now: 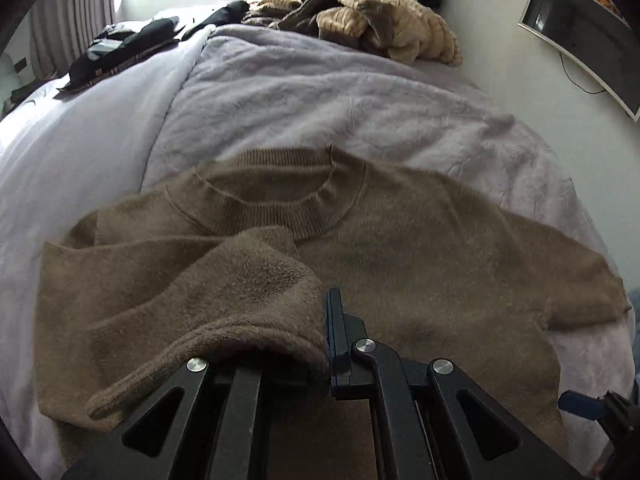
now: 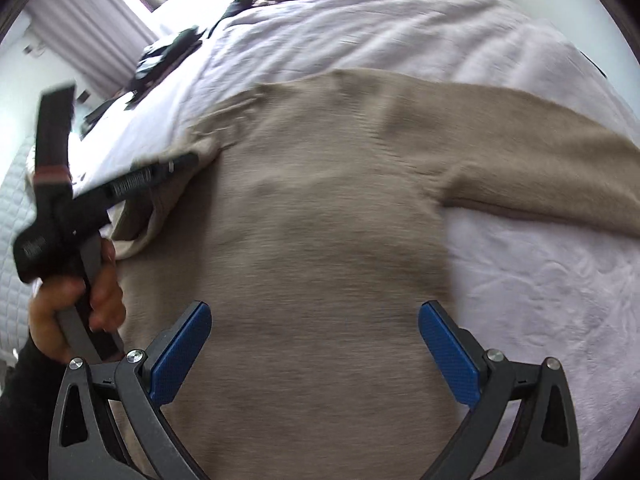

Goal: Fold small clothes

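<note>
Brown knit fills the left wrist view: the sweater lies spread on the pale lilac bedspread, its ribbed collar at about twelve o'clock from the left gripper. That claw is clenched on the sweater's sleeve, whose cuff end drapes over the left finger and hangs toward eight o'clock, while the blue-padded right finger stands bare against the cloth. A heap of tan clothes sits at the far end of the bed, around one o'clock. In the right wrist view, blurred by motion, the right gripper is released, its blue pads spread wide with the sweater body beneath and between them, untouched. The other sleeve stretches toward two o'clock. At nine o'clock a hand grips the left tool's handle beside the sweater's edge.
</note>
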Demonstrator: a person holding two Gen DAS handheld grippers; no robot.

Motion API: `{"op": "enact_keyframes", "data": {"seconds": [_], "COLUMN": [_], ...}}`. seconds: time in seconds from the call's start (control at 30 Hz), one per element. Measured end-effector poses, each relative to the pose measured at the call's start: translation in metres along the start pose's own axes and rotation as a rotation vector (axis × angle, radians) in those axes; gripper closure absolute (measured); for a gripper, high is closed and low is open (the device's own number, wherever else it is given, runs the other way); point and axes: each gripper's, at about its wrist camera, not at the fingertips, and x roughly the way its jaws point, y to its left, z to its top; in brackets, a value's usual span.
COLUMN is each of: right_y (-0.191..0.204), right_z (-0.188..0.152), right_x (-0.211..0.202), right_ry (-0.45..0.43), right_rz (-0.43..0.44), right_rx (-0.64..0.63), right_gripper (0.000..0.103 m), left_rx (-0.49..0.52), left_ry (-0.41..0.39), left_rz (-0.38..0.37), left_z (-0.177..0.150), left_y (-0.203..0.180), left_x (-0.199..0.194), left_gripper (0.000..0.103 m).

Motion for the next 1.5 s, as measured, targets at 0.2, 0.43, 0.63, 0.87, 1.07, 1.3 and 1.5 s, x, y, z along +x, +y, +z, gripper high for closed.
{"op": "enact_keyframes", "data": {"seconds": [0.2, 0.43, 0.63, 0.87, 1.07, 1.3, 1.5], "right_y": [0.009, 0.135, 0.238, 0.210, 0.041, -0.058, -0.027], "right_z": [0.013, 0.019, 0.002, 0.038, 0.089, 0.060, 0.080], "right_x": [0.008, 0.030, 0.091, 0.097, 0.060, 0.064, 0.073], "right_ry": [-0.004, -0.120, -0.220, -0.145, -0.081, -0.056, -0.073], "right_rz": [-0.068, -0.235, -0.437, -0.327, 0.005, 0.381, 0.278], "right_rx": [-0.075, -0.593, -1.069, -0.845, 0.017, 0.447, 0.382], "right_gripper": [0.000, 0.000, 0.000, 0.091, 0.089, 0.052, 0.054], "left_rx": [-0.021, -0.151, -0.392, -0.405, -0.393, -0.372, -0.360], "left_ry": [-0.085, -0.184, -0.063, -0.046, -0.045, -0.053, -0.014], "left_rz": [-0.030, 0.207, 0.240, 0.238, 0.250, 0.282, 0.312], "left_z": [-0.016, -0.040, -0.071, -0.090, -0.086, -0.069, -0.061], "left_y": [0.030, 0.132, 0.213, 0.222, 0.223, 0.219, 0.217], "left_x": [-0.044, -0.097, -0.078, -0.060, -0.056, -0.062, -0.052], "left_gripper": [0.020, 0.020, 0.020, 0.020, 0.018, 0.018, 0.018]}}
